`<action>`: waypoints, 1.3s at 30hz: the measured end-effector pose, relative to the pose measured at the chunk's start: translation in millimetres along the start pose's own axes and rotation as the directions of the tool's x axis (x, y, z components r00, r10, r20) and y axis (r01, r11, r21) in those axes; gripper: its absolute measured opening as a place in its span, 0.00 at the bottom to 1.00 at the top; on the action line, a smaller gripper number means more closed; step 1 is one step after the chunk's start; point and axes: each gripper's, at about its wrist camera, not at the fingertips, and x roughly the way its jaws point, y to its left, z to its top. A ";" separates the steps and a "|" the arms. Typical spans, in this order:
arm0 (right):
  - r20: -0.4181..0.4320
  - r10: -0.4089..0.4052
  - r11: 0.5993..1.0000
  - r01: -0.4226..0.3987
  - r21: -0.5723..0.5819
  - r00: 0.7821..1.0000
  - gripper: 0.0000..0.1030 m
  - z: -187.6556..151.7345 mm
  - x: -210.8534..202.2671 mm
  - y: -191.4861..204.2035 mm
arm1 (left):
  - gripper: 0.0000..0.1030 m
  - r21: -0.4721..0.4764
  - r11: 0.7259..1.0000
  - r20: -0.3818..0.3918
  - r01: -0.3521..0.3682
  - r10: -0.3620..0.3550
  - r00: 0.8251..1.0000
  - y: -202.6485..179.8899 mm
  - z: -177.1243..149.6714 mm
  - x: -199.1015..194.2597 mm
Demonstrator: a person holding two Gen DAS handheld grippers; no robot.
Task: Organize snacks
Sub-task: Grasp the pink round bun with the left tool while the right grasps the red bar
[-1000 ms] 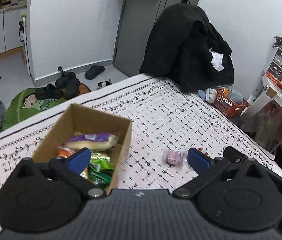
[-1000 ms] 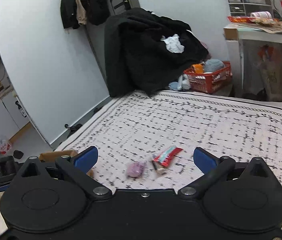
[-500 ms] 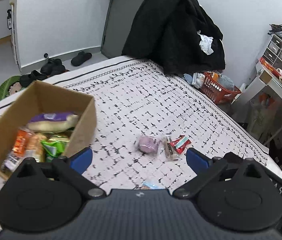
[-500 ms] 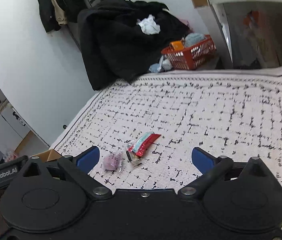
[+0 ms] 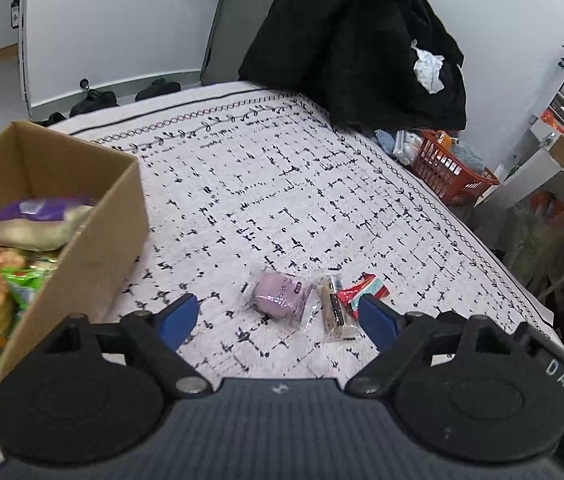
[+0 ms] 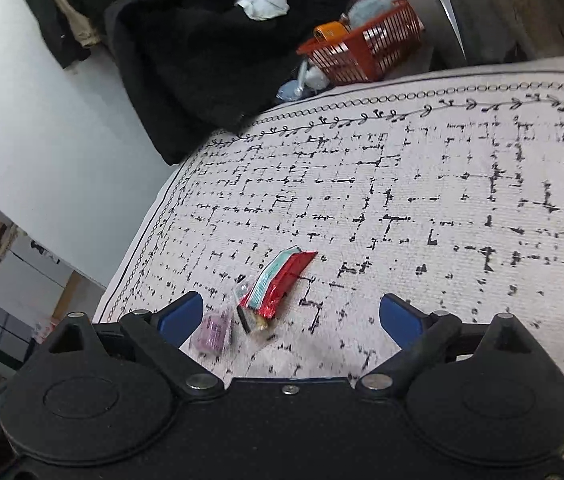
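Note:
Three loose snacks lie together on the patterned cloth: a purple wrapped cake (image 5: 280, 294), a clear-wrapped brown bar (image 5: 334, 307) and a red and teal packet (image 5: 363, 287). They also show in the right wrist view: the cake (image 6: 213, 331), the bar (image 6: 250, 314), the packet (image 6: 280, 281). A cardboard box (image 5: 94, 240) at the left holds several snack bags. My left gripper (image 5: 280, 320) is open and empty, just short of the cake. My right gripper (image 6: 291, 320) is open and empty, hovering near the packet.
A black coat pile (image 5: 357, 44) lies at the cloth's far edge. An orange basket (image 5: 451, 176) and a white desk (image 5: 557, 168) stand beyond the right edge. Shoes (image 5: 94, 102) lie on the floor at the far left.
Both grippers have moved closer to the three loose snacks and tilted down. The box has slid toward the left edge of the left wrist view.

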 end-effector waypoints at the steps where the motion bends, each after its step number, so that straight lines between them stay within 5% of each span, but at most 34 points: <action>1: -0.003 0.002 1.000 -0.002 0.007 1.000 0.93 2.3 3.3 -0.8 | 0.82 -0.004 1.000 -0.005 0.003 -0.003 1.000 0.4 0.6 6.2; 13: -0.082 0.013 0.999 -0.009 0.051 0.997 0.86 15.8 51.8 9.4 | 0.66 -0.028 0.999 -0.048 0.016 -0.017 0.999 4.8 2.2 59.6; 23: -0.100 -0.054 0.998 0.057 0.033 0.994 0.79 16.4 76.8 24.7 | 0.57 -0.034 0.999 -0.078 0.024 -0.026 0.997 8.1 0.5 84.2; 26: -0.090 -0.110 0.994 0.111 0.005 0.990 0.65 15.1 81.1 31.1 | 0.52 -0.006 1.000 -0.079 0.014 -0.014 0.997 5.5 1.2 88.0; 31: -0.081 -0.157 0.987 0.159 0.019 0.984 0.22 13.2 79.9 25.5 | 0.38 -0.005 1.000 -0.086 0.018 -0.018 0.996 6.8 4.4 89.1; 39: -0.060 -0.113 0.992 0.116 0.043 0.992 0.21 8.0 55.6 23.8 | 0.35 -0.038 0.999 -0.080 0.033 -0.036 0.996 16.5 6.8 77.9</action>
